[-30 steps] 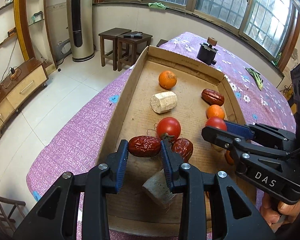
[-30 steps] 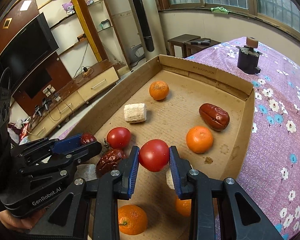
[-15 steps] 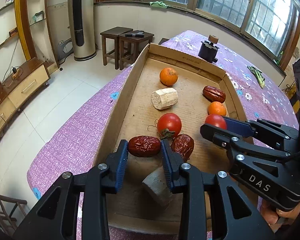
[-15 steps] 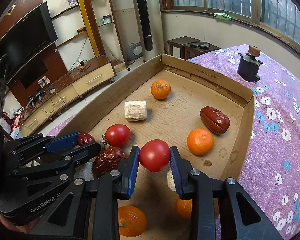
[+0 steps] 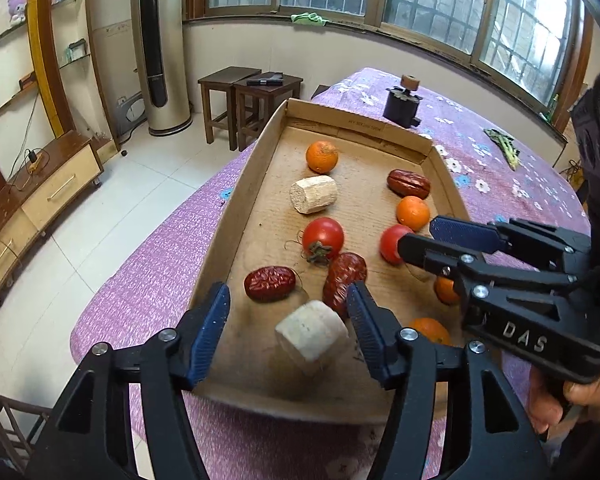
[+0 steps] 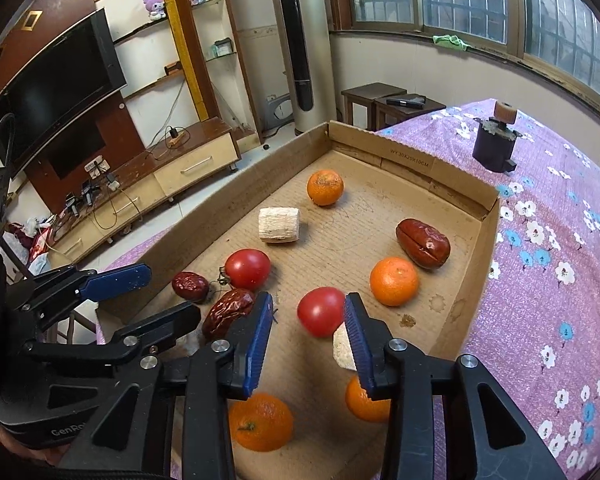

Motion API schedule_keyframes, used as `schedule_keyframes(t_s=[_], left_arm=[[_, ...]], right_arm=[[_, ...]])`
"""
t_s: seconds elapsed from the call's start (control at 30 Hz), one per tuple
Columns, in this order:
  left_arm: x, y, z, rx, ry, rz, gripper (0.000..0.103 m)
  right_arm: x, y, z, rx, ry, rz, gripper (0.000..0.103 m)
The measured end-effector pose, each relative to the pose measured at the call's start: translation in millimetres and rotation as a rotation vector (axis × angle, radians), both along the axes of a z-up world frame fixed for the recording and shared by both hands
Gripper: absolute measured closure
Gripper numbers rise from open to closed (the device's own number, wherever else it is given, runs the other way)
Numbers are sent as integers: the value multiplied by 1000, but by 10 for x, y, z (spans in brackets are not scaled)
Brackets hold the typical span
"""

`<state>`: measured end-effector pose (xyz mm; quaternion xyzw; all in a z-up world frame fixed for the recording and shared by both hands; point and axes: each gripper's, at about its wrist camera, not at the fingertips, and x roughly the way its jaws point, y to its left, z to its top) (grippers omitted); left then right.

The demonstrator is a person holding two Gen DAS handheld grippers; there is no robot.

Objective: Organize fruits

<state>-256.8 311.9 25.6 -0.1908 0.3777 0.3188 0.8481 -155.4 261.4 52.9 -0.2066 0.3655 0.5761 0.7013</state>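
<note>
A shallow cardboard box on the purple table holds the fruit. My left gripper is open and empty, above a pale cut chunk; a red date lies just beyond its fingers. A second date and a tomato sit behind. My right gripper is open, its pads either side of a tomato that it no longer grips. Oranges, another date and a pale chunk lie around.
A dark jar with a cork lid stands on the table beyond the box. A green vegetable lies at the far right. Two wooden stools stand off the table's far left edge.
Both grippers have opened. The left one let go of the red date, which now lies in the box. The right one released the tomato. Both pulled back a little.
</note>
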Motion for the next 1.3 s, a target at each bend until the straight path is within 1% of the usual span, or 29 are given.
schedule_keyframes(t_s=[0.03,0.17,0.23,0.3,0.33,0.4,0.5,0.63,0.7,0.83,0.87,0.97,1.2,1.3], left_arm=[[-12,-24,14,3,-1,-4,43],[-60,-142,61,18,-1,-24,43],[-76,-208,72,27,6,-35,41],[-103,-282,83,40,12,-42,35],[-110,-316,88,46,13,-45,34],[-134,-391,107,61,16,-49,29],[-167,-497,128,80,20,-65,28],[-206,-619,124,97,37,-79,24],[-222,-661,123,101,42,-79,24],[-288,-757,124,114,46,-85,22],[-301,-784,119,122,50,-88,20],[-338,-858,92,152,65,-83,20],[-407,-990,-9,143,82,-88,20],[-406,-1044,-46,146,94,-87,20]], right_arm=[[0,-25,19,5,3,5,64],[-25,-129,101,29,10,38,56],[-48,-178,133,37,4,57,54],[-74,-228,157,40,1,89,51],[-87,-252,165,39,-1,106,50],[-126,-318,185,45,-14,144,41],[-192,-408,203,48,-45,198,31],[-279,-527,215,44,-88,258,28],[-303,-592,224,49,-96,280,23],[-316,-725,236,61,-107,299,21],[-305,-756,236,63,-107,299,21],[-264,-833,230,67,-93,300,20],[-202,-996,173,66,-66,321,16],[-232,-1034,139,60,-77,344,16]])
